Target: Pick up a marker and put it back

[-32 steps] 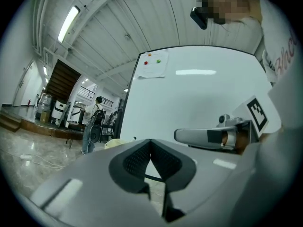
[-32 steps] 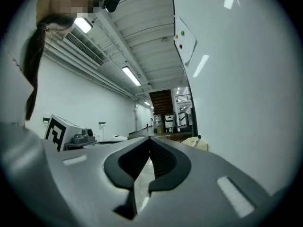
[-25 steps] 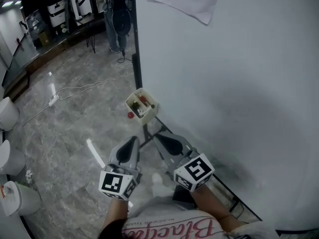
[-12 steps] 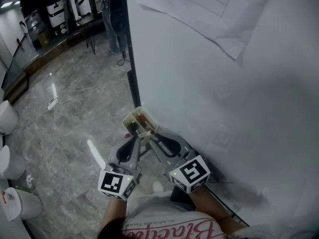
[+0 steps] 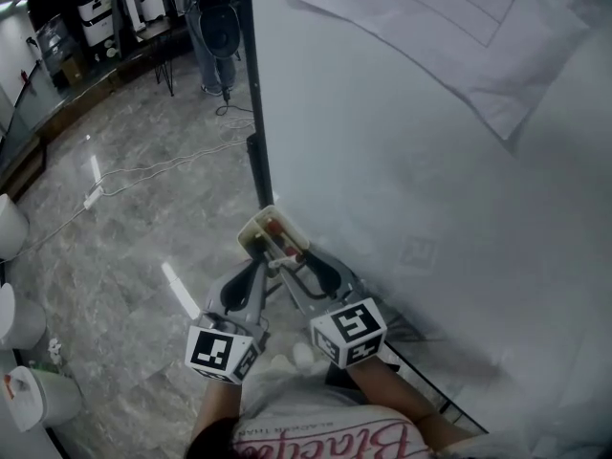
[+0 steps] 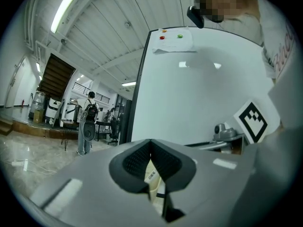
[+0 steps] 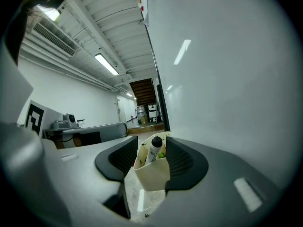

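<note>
A cream marker holder hangs at the whiteboard's lower left edge with a red marker in it. In the right gripper view, a black-capped white marker stands in the holder. My right gripper reaches up to the holder. Its jaws are opening, with the holder and marker between them and the pads clear of both. My left gripper is beside it on the left, shut and empty.
Sheets of paper are stuck on the whiteboard. A white cable and power strip lie on the grey marble floor. White bins stand at the left. A person with a backpack stands far back.
Both grippers moved up to the marker holder. The right gripper's jaws went from shut to spread round the holder. The left gripper stayed shut.
</note>
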